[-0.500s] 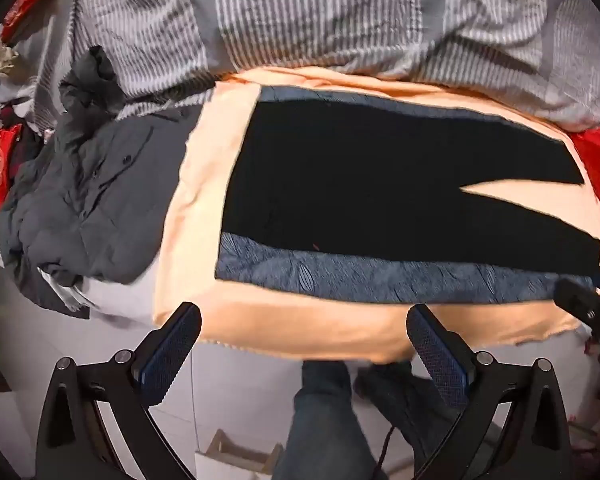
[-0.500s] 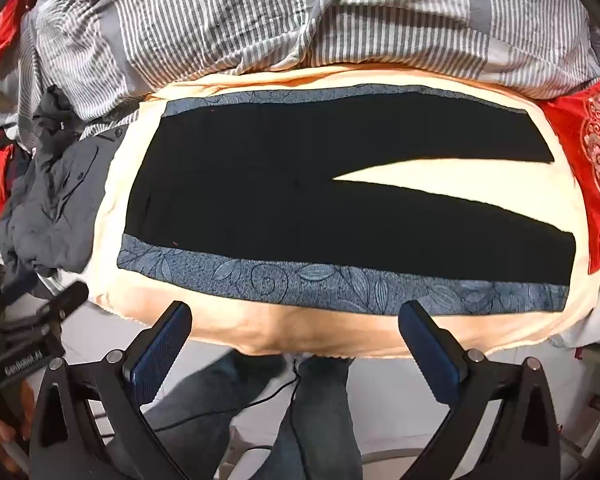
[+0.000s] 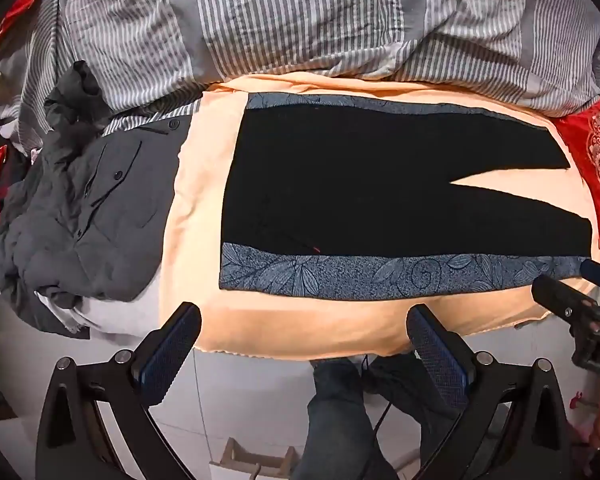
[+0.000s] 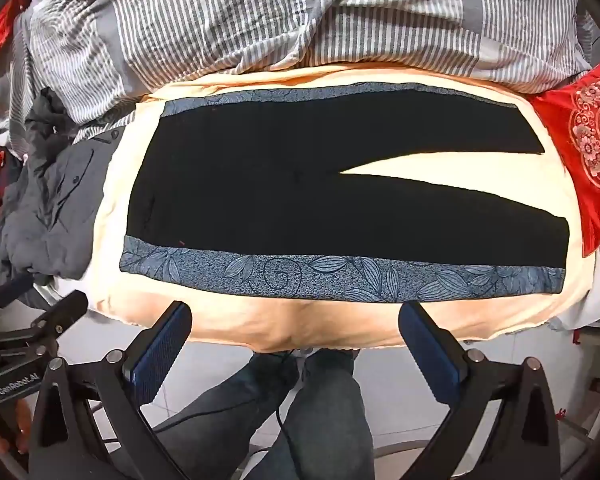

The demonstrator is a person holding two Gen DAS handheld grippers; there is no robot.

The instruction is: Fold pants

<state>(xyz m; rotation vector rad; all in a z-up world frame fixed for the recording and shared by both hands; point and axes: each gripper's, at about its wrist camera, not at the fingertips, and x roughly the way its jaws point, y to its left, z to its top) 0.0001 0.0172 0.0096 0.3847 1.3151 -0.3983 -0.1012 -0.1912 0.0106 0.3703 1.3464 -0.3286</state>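
Black pants (image 3: 360, 184) (image 4: 300, 184) with blue leaf-patterned side bands lie flat on a peach cloth (image 3: 300, 320) (image 4: 260, 320), waist to the left and both legs spread to the right. My left gripper (image 3: 304, 320) hovers open above the cloth's near edge, below the waist half, nothing between its fingers. My right gripper (image 4: 296, 318) hangs open over the near edge too, below the middle of the pants, holding nothing. Its body also shows at the right rim of the left wrist view.
A grey striped duvet (image 3: 320, 20) (image 4: 300, 12) is bunched behind the pants. Dark grey clothes (image 3: 84, 208) (image 4: 52, 208) are piled to the left. A red embroidered cushion (image 3: 592, 156) (image 4: 584, 144) lies at the right. The person's jeans-clad legs (image 3: 340, 420) (image 4: 300, 420) stand on white floor tiles below.
Both views have shifted slightly, with the pants a little lower and larger in frame. Both grippers stay open; the pants have not moved.
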